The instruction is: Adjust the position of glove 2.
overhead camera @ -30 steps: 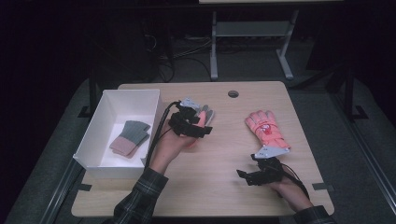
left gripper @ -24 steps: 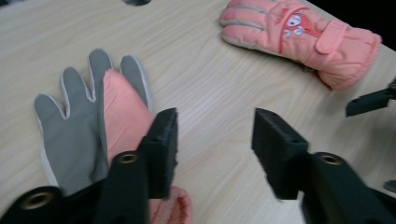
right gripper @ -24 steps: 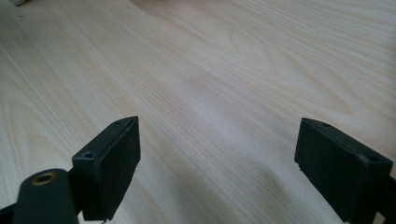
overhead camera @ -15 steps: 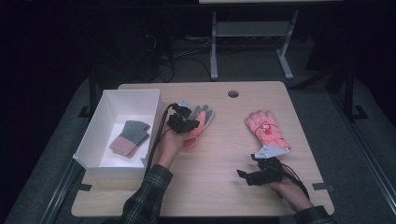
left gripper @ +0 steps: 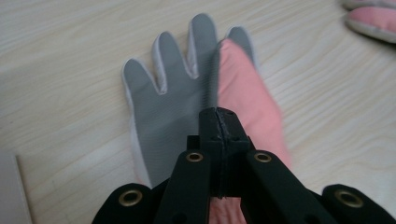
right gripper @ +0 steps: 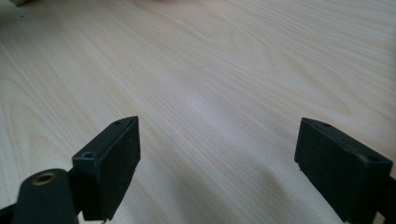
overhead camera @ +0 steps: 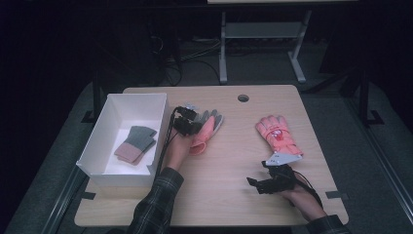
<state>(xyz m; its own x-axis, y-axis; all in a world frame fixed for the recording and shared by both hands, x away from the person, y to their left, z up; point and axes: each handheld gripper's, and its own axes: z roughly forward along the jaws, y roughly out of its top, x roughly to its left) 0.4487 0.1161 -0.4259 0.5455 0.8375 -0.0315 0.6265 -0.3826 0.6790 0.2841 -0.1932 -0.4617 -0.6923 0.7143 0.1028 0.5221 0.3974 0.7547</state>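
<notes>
A glove [overhead camera: 210, 126] with a grey palm and a pink back lies on the table beside the white box, one edge folded over so the pink shows. In the left gripper view the glove [left gripper: 163, 107] lies fingers away from me. My left gripper [left gripper: 219, 115] has its jaws pressed together on the fold where grey meets pink. From above, the left gripper [overhead camera: 191, 126] rests on the glove's wrist end. A second pink glove [overhead camera: 277, 135] lies flat at the right. My right gripper [overhead camera: 254, 185] rests near the front right edge, and its jaws [right gripper: 217, 149] stand wide open over bare wood.
A white box [overhead camera: 97, 141] at the table's left holds folded grey-and-pink cloth pieces [overhead camera: 136, 144]. A round cable hole [overhead camera: 243, 98] is at the table's far edge. The second glove's edge [left gripper: 373, 18] sits top right in the left gripper view. Dark floor surrounds the table.
My left gripper came down onto the grey glove and its jaws closed on it. A pink fold of the glove now shows beside the gripper. The right gripper stayed put.
</notes>
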